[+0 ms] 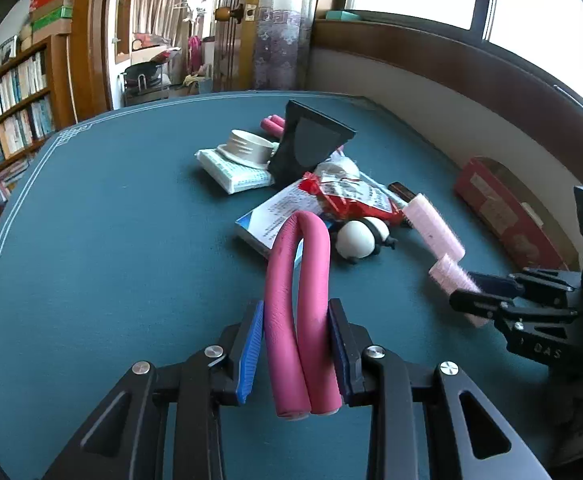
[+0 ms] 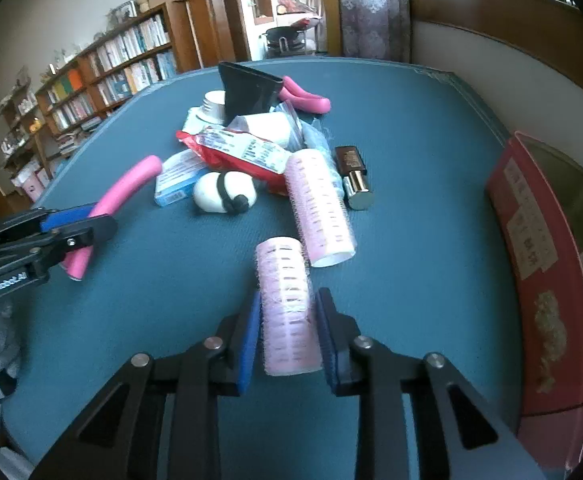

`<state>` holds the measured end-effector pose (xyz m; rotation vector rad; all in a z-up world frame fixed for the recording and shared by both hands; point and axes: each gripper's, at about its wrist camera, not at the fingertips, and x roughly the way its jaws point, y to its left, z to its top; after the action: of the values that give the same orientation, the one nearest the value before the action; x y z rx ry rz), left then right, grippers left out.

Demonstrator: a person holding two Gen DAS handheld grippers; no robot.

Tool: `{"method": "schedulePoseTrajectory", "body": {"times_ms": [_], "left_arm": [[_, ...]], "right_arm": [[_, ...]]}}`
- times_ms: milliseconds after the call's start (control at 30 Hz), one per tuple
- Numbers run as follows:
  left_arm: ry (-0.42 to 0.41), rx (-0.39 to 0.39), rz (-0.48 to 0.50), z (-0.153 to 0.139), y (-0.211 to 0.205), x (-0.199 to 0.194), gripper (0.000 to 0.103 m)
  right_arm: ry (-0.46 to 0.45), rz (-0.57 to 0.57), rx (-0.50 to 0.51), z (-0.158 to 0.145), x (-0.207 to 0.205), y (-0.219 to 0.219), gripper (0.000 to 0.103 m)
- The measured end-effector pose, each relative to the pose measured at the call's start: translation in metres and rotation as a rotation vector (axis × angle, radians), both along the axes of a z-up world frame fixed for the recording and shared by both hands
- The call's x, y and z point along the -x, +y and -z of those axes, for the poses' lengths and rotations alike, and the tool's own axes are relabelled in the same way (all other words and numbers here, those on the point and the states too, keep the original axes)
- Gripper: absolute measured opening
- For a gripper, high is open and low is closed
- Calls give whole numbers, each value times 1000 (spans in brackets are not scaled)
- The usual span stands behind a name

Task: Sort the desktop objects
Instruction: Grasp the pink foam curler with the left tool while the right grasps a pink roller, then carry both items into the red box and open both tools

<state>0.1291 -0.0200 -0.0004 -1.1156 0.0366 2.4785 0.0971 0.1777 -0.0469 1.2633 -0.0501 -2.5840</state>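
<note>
Left gripper (image 1: pixel 296 354): blue pads clamped on both legs of a folded magenta foam roller (image 1: pixel 300 312), its bend pointing away over the teal table (image 1: pixel 111 240). Right gripper (image 2: pixel 287 338): closed on a pale pink hair roller (image 2: pixel 287 308), held lengthwise between the pads. A 2nd pink hair roller (image 2: pixel 320 208) lies on the cloth just beyond. Past it, the clutter pile: red snack packet (image 2: pixel 235 150), white ball with black strap (image 2: pixel 224 198), brown-and-silver cosmetic bottle (image 2: pixel 353 178), black funnel-shaped piece (image 2: pixel 247 92). Red box (image 2: pixel 543 272) at the table's right edge.
</note>
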Motion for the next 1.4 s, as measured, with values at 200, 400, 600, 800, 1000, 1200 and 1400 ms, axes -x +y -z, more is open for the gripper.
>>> {"method": "schedulePoseTrajectory", "body": {"times_ms": [200,400,600,800,1000,1200,1400], "left_arm": [[4,-22,7,3,15,14,33],[11,-35,19,-5,19,8,33],[13,-34,51,-11,32,3,33],[20,-61,134,-23,64,-2,33],[66,-80,269,-48,117,-7,33],[93,-93,406,-67,172,-11,33],[76,-133,483,-76,222,0,33]], "right_arm": [[-41,-118,242,-3,-12,10,29],[-121,-155,528,1,-12,36,29],[-67,-73,491,-6,-25,59,29],[92,47,368,-40,-46,88,29],[222,239,276,-69,-72,146,29],[256,420,187,-76,-93,200,29],[273,516,112,-78,-106,229,29]]}}
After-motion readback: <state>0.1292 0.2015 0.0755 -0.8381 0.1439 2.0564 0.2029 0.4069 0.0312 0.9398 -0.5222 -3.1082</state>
